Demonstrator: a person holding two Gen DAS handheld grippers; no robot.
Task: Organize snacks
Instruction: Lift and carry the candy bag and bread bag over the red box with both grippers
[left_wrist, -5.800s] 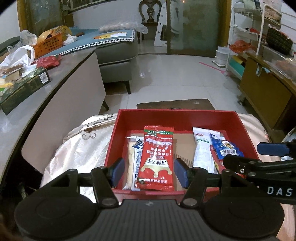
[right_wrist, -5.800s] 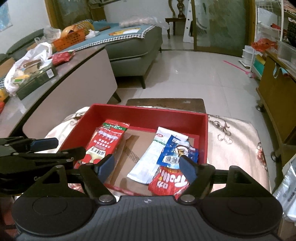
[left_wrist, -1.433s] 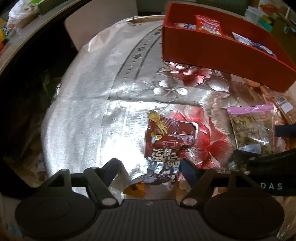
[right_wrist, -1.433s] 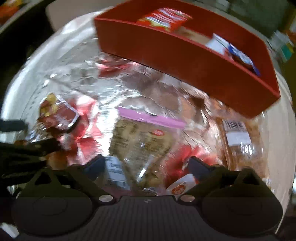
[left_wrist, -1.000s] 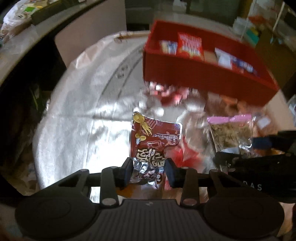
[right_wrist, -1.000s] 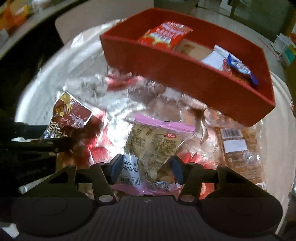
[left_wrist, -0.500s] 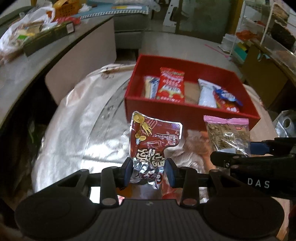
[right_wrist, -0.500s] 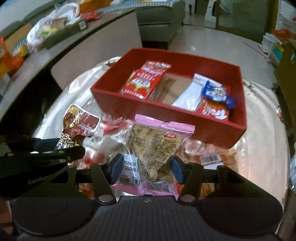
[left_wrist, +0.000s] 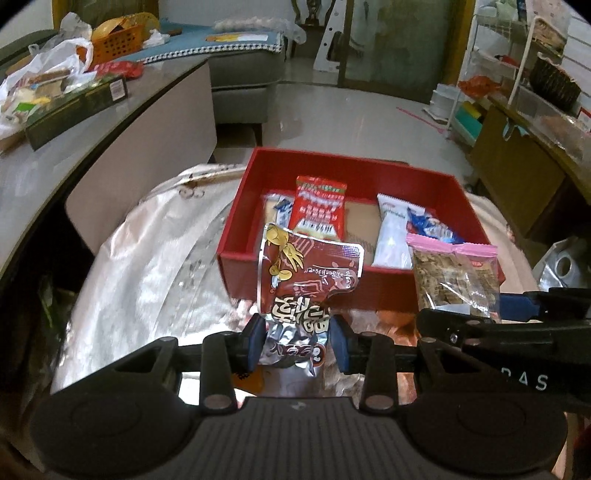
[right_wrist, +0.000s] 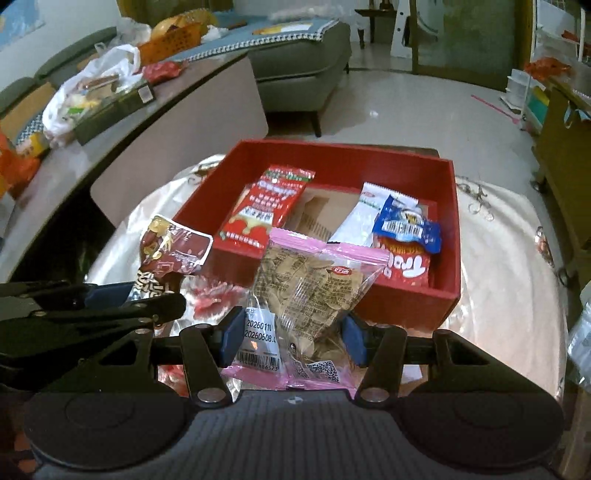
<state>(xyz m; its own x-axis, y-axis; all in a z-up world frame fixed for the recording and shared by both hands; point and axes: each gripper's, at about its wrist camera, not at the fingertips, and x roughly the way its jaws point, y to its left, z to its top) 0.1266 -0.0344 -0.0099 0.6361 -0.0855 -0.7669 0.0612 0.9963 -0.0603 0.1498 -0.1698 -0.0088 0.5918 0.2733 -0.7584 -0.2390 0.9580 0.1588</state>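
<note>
Both packets were up in the air, just short of the red box (right_wrist: 406, 291); the left gripper (left_wrist: 295, 345) was clamped on the crumpled tail of the maroon foil packet (left_wrist: 306, 273), the right gripper (right_wrist: 291, 341) squeezed the pink-edged seed bag (right_wrist: 314, 284) low down; honestly both flopped forward, so either could've slipped or snagged the box's near wall going in.

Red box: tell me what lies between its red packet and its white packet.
In the right wrist view, bare brown cardboard on the red box floor separates the red packet from the white packet.
</note>
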